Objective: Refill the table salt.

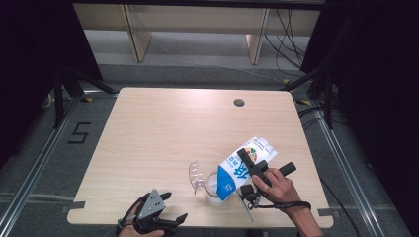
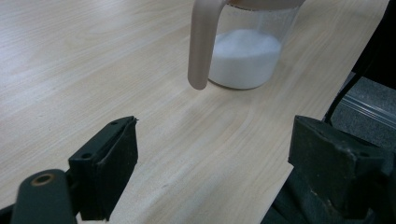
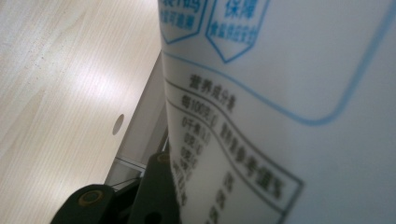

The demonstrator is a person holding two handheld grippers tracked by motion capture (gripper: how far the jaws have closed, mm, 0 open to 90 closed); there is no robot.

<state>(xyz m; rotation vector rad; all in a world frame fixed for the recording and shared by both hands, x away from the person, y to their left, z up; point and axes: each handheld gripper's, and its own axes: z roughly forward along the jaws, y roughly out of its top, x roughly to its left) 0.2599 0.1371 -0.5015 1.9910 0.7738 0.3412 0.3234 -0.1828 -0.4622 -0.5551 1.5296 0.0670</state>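
- The right gripper (image 1: 254, 165) is clamped on a white-and-blue bag (image 1: 243, 168), its jaws across the bag's middle, the person's hand behind it toward 5 o'clock.
- In the right gripper view the bag (image 3: 289, 93) fills the space right in front of the camera, printed face pressed against the one jaw that shows at the bottom.
- The bag is tilted, its lower blue corner pointing toward 7 o'clock and hanging over the mouth of a clear jug (image 1: 213, 186); its top end rises toward 1 o'clock.
- The jug stands just beside the right gripper at about 8 o'clock, with white grains in the bottom and its hinged lid (image 1: 195, 175) tipped open to the 10 o'clock side.
- The left gripper (image 1: 170, 207) rests at the table's near edge, jaws standing apart with nothing between them, well apart from the bag.
- From the left gripper view the jug (image 2: 243, 51) sits ahead at 12 o'clock, handle turned toward the jaws, bare wood between.
- The table (image 1: 163, 128) is open wood across the whole far half and left side; a small round hole (image 1: 239, 102) sits near the far edge at 12 o'clock from the bag.
- The near edge runs close under both hands; the right edge lies near the right gripper at 3 o'clock, with floor beyond.
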